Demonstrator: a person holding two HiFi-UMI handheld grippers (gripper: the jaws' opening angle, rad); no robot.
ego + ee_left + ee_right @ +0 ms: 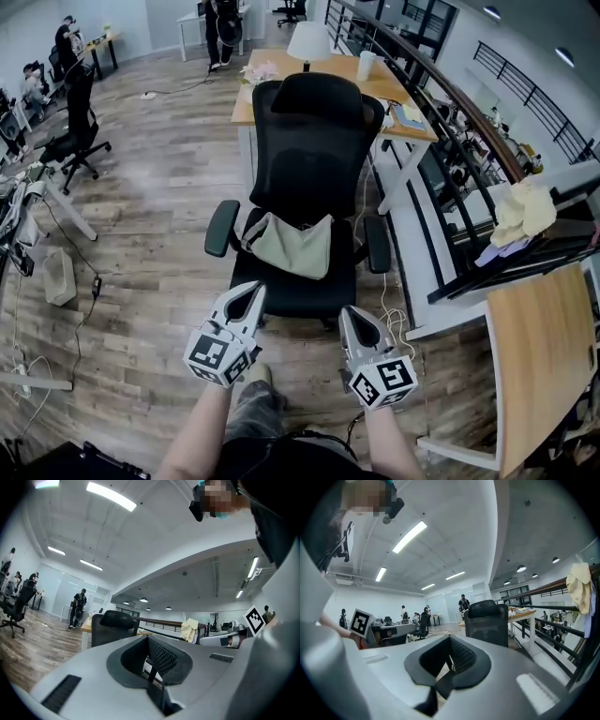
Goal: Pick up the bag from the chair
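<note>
A pale olive bag [291, 246] lies slumped on the seat of a black office chair [309, 141], its strap draped toward the left armrest. My left gripper [248, 297] is shut and empty, just short of the seat's front left edge. My right gripper [356, 322] is shut too, in front of the seat's right corner. Both point level toward the chair. In the left gripper view the chair's backrest [114, 626] rises beyond the closed jaws of my left gripper [151, 663]. The right gripper view shows the backrest [487, 623] past my right gripper [451, 663].
A wooden desk [328, 70] with a lamp [307, 42] stands behind the chair. A black railing [450, 141] and a cloth-draped rack [520, 220] run along the right. Another desk corner [544, 356] sits near right. Cables and a second chair [75, 122] lie left.
</note>
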